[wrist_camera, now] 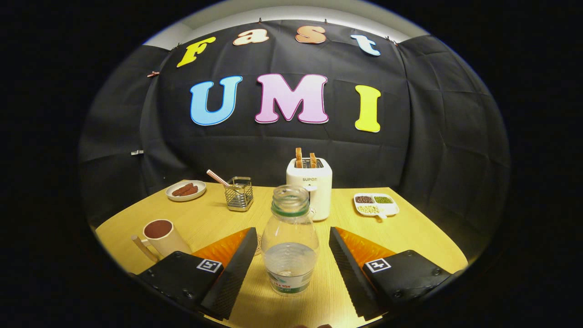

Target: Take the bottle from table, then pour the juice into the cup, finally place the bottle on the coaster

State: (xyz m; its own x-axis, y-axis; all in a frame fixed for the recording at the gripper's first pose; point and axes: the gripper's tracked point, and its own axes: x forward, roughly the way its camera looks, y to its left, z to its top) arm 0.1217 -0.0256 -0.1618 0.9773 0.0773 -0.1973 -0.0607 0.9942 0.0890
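Standing upright on the worktop (410,218) between the spread-apart, not touching fingers of the gripper (290,264), uncapped bottle (290,241) part full, cup (159,234) off to the left; could tip or spill if closed off-centre or too low

We get warm overhead light pooling on the surface (214,218), dimmer toward the back wall. Fisheye bends the edges hard, focus stays decent mid-frame, and there's soft glare on the bottle (289,241).
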